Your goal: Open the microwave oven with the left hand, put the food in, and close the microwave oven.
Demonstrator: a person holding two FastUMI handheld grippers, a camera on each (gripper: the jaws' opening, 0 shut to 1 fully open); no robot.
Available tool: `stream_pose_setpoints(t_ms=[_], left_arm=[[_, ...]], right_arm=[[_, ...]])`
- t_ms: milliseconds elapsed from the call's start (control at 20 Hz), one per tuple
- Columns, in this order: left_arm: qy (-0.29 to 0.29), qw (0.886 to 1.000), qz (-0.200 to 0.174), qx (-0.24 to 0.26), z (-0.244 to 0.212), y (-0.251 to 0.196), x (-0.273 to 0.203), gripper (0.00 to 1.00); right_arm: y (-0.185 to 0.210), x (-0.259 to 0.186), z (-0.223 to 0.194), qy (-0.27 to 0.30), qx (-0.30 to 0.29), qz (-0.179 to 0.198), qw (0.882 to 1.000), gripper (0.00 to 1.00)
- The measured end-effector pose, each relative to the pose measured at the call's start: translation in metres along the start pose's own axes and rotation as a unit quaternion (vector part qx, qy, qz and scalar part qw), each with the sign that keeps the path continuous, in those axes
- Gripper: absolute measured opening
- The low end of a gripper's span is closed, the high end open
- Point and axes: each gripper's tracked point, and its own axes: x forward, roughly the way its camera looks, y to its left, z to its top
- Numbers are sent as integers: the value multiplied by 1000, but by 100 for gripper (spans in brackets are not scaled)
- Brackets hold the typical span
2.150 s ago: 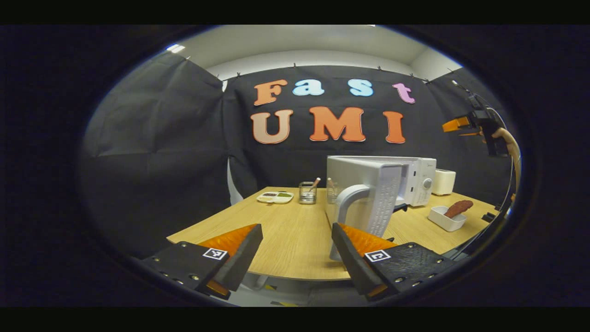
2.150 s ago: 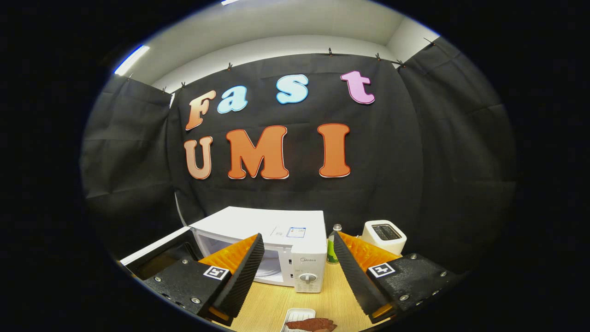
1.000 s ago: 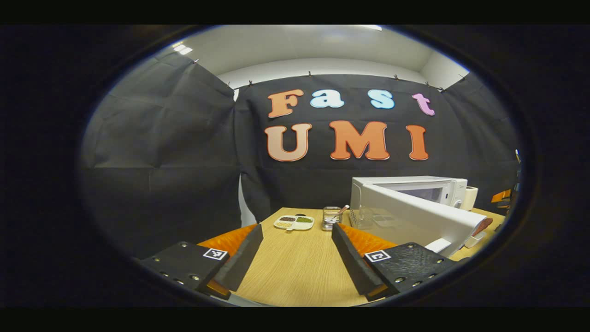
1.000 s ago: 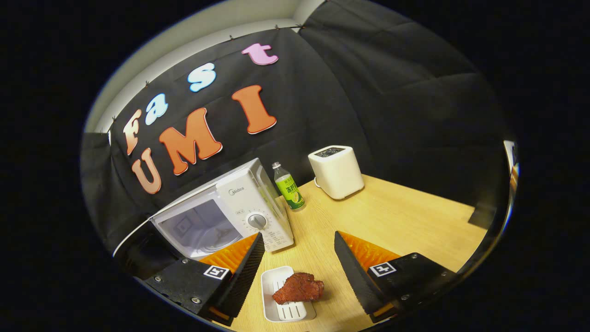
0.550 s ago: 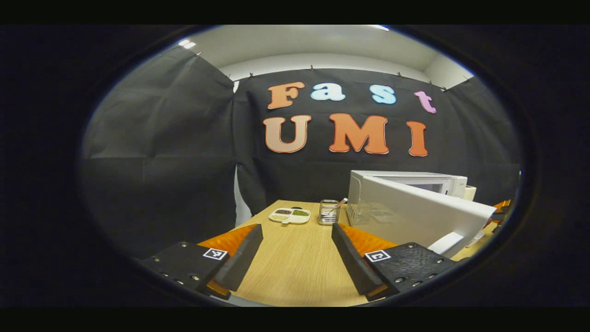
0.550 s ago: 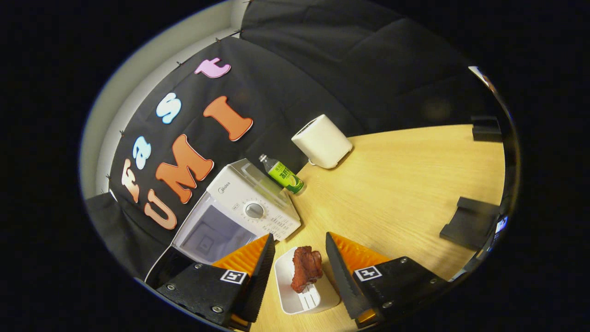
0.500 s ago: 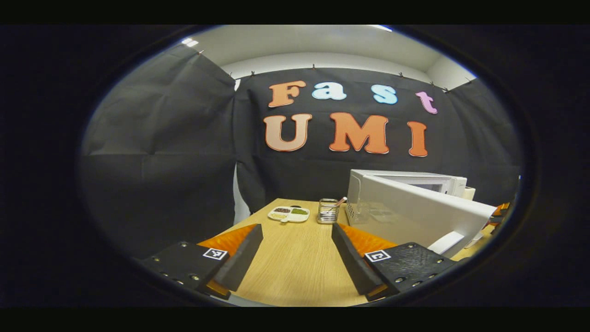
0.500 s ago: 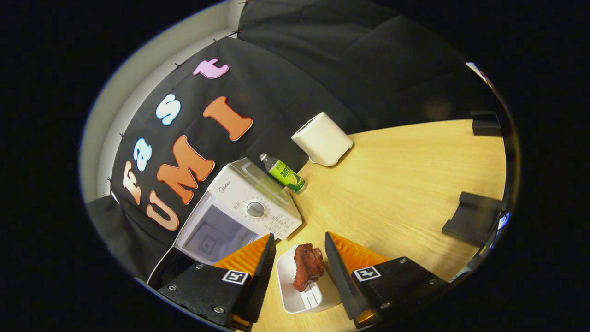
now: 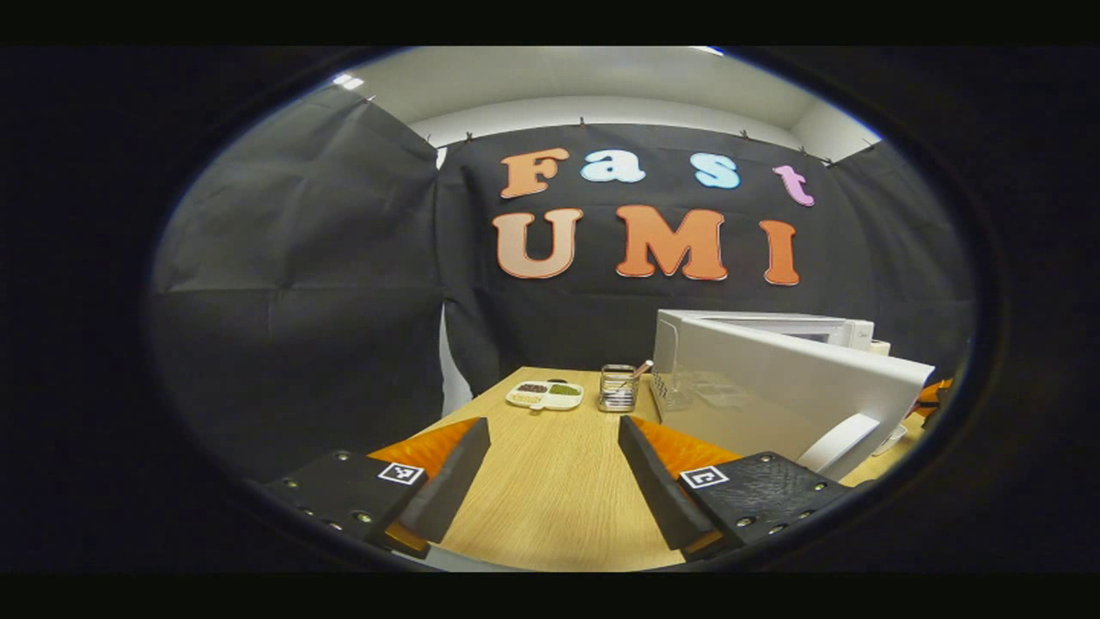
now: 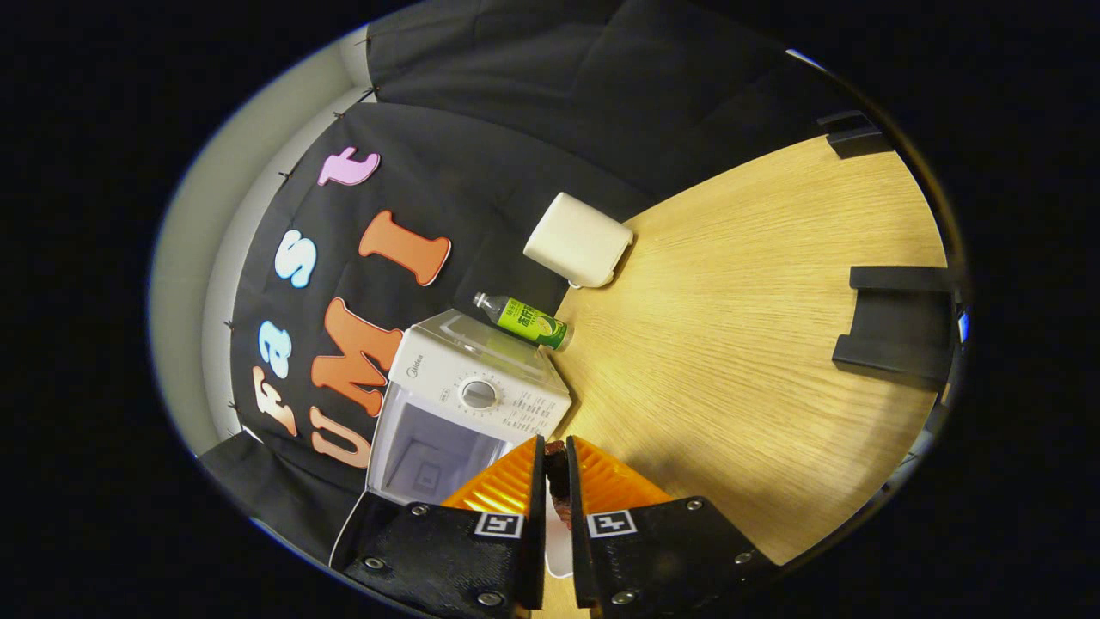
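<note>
Left gripper: black-and-orange fingers are standing wide apart with nothing between them, hovering over the pale wooden worktop.
Right gripper: fingers are standing almost together, pinching the reddish-brown piece of meat; both pads appear to be pressing on it.
Food: the meat is sitting between the right fingers, above the white ribbed tray, which is showing in the gap at 6 o'clock.
Microwave: the white microwave oven with round dial is lying at 10 o'clock of the right fingers, its cavity showing open; in the left gripper view its white door is standing swung out at 3 o'clock.
Bottle: a green-labelled plastic bottle is standing just beside the microwave, between it and the cream toaster.
Far worktop items: a white divided dish and a clear glass holder with sticks are sitting at 12 o'clock of the left fingers.
Black holders: resting at the worktop's edge at 3 o'clock in the right gripper view.
</note>
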Motion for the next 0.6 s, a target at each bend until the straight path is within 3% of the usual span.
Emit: stream_pose_setpoints(t_ms=[250,600], left_arm=[[-1,1000,4,-2,-1,5,-3,92],[-8,1000,-2,-3,2,2,0,92]], right_arm=[[13,-5,9,-10,-8,4,1000,2],[60,-12,30,-39,-29,29,998,1]])
